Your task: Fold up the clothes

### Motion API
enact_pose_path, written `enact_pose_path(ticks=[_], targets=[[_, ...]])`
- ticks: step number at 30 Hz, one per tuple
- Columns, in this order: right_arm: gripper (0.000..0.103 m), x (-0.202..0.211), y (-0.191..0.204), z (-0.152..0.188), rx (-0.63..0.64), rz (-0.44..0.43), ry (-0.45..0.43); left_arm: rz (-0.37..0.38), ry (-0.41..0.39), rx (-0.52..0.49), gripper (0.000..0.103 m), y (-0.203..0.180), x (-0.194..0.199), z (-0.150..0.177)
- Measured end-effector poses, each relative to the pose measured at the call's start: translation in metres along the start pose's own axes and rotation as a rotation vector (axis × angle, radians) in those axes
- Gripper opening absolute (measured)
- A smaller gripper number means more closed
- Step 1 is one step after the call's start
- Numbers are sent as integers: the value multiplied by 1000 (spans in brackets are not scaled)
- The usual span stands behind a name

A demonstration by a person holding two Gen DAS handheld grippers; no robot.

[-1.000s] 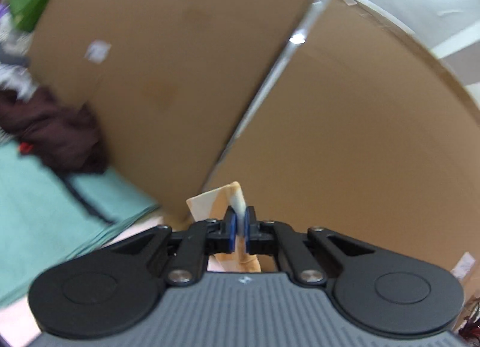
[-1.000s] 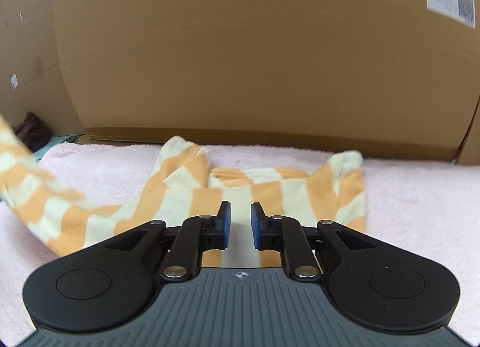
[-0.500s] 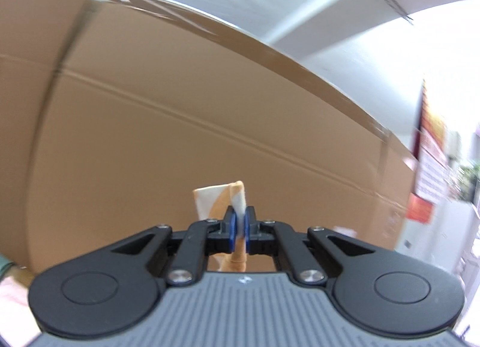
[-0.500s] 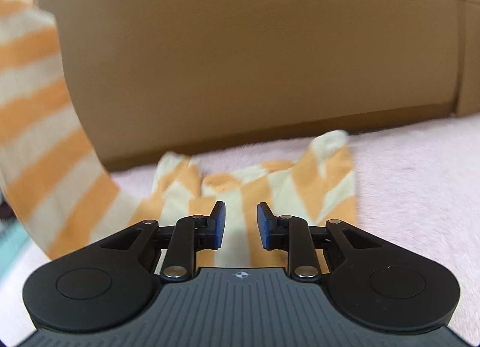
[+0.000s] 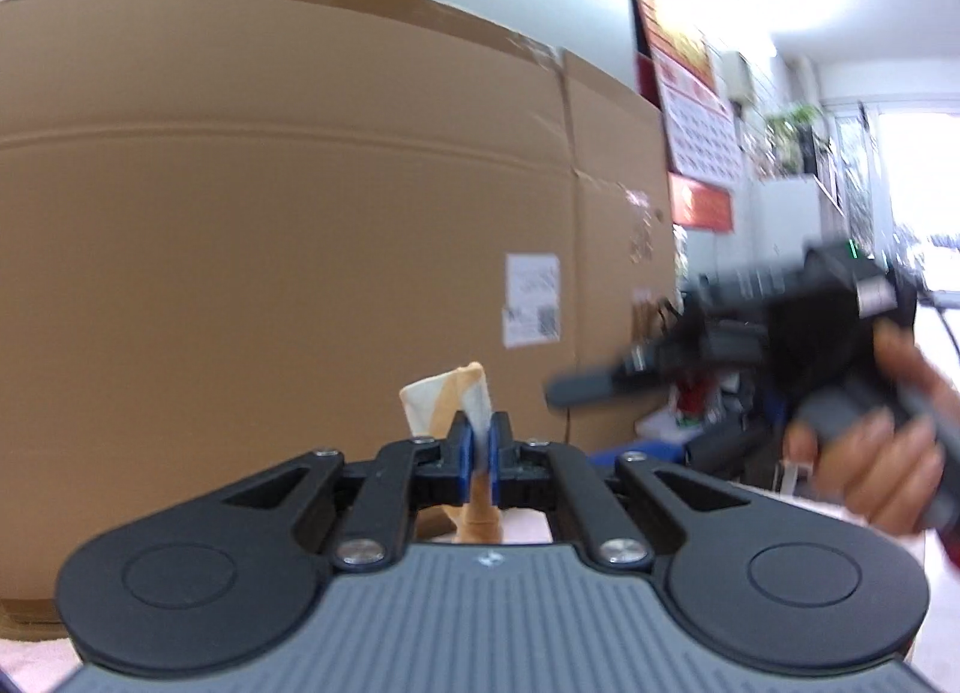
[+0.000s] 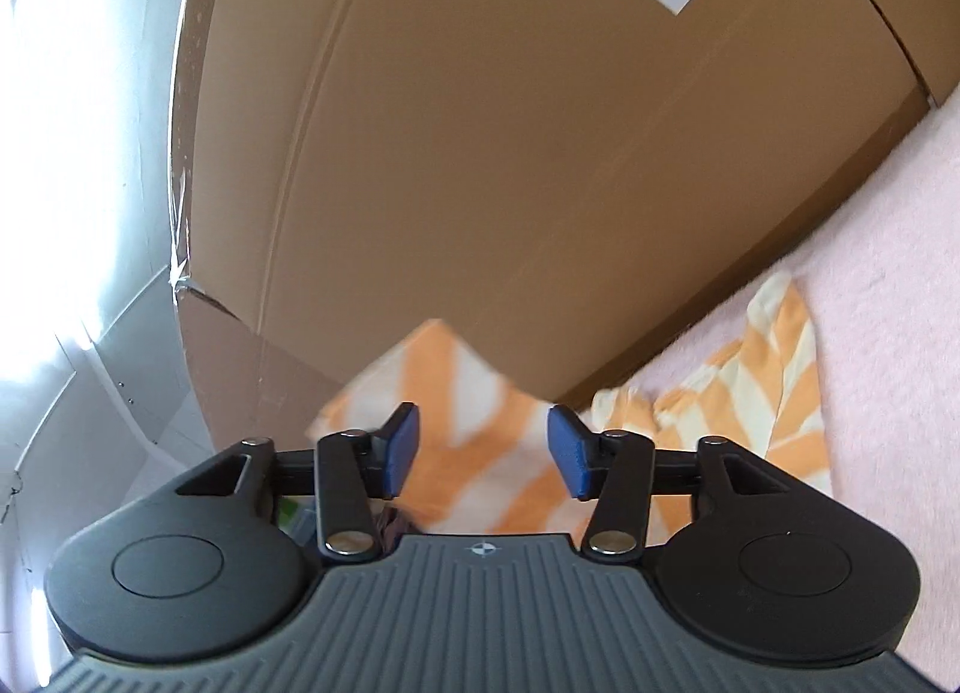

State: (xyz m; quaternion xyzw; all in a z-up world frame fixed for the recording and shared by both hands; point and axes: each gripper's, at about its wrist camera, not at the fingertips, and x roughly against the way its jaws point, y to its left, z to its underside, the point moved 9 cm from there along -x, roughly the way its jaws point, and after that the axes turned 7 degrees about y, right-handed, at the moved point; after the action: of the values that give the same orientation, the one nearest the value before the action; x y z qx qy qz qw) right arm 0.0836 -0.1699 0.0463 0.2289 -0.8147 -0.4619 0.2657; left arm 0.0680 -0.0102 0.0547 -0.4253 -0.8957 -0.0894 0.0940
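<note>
orange-and-cream striped knit garment (image 5: 445, 400) is pinched at one edge between the blue pads (image 5: 462, 449) of the left gripper (image 5: 477, 450), whose jaws are closed down to the thickness of the cloth; a short tab stands above the pads and the rest hangs below, out of view. in the right wrist view the right gripper (image 6: 485, 450) is seen with its jaws spread wide and nothing between them; a raised, blurred fold of the same striped garment (image 6: 462, 411) lies just beyond the gap, while another part of it rests on the pale pink fleecy cover (image 6: 888, 249) to the right. a second hold is judged to be the step in hand. it is best made on a matching corner or hem of the lifted cloth, taken well into the pads before they are closed, so that the cloth can be drawn flat between both holds. the left pinch should be kept firm, since little cloth shows above it. behind stands a large brown cardboard box (image 5: 288, 225) bearing a white label (image 5: 533, 298).
</note>
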Motion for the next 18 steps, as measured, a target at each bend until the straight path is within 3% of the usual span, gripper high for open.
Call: enact_pose_path(ticks=[5,8,14,17,18], targets=[[63,-10,-2,3,-48,89,26,40,32,-104,0,-30,-9,20],[58,-10,-2,6,-28,175,32,54,48,-168,0,-45,-13,30],[47,-19,-10,21,46,369,77,67,62,-179,0,-55,-19,41],[33,-17,-18,24,53,413,87,73,68,-185,0,-59,-21,47],[20,-17,-21,26,53,420,92,75,71,-187,0,-61,-22,49]])
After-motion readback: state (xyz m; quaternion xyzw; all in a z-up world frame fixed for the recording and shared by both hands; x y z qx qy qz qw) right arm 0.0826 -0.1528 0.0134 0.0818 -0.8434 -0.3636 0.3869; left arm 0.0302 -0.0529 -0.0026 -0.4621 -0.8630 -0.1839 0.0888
